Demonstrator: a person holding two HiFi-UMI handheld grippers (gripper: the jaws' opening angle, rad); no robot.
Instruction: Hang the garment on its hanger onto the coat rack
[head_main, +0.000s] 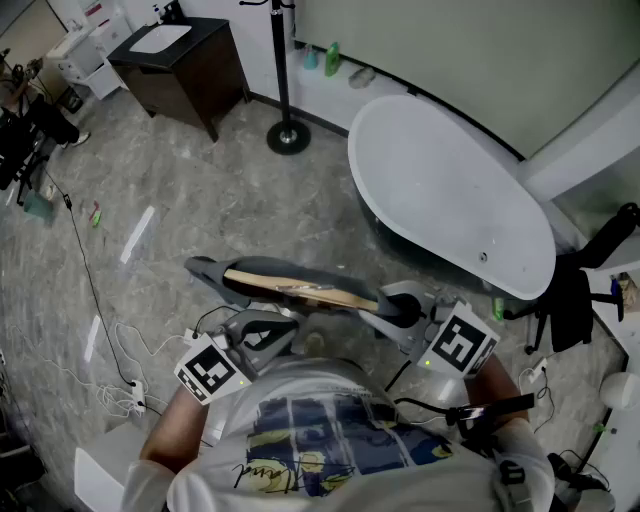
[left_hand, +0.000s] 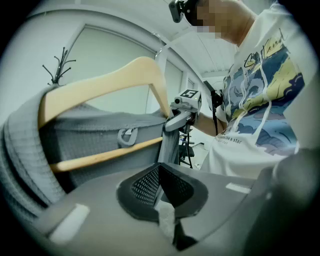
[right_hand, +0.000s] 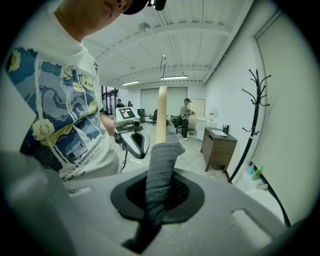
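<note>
A wooden hanger (head_main: 300, 288) carrying a grey knit garment (head_main: 330, 275) lies level in front of me, low over the floor. My right gripper (head_main: 405, 310) is shut on the garment-wrapped end of it. In the right gripper view the grey fabric (right_hand: 161, 170) is pinched in the jaws, and the wood and metal hook (right_hand: 163, 62) rise above. My left gripper (head_main: 262, 335) sits just under the hanger, shut, apart from it. A thin pale strip shows at its seam (left_hand: 165, 215). The black coat rack (head_main: 282, 70) stands ahead, beyond the hanger.
A white bathtub (head_main: 450, 190) lies to the right of the rack's round base (head_main: 288, 138). A dark cabinet (head_main: 185, 70) with a sink stands at the back left. Cables (head_main: 85, 270) trail over the floor at left. A black chair (head_main: 570, 300) stands at right.
</note>
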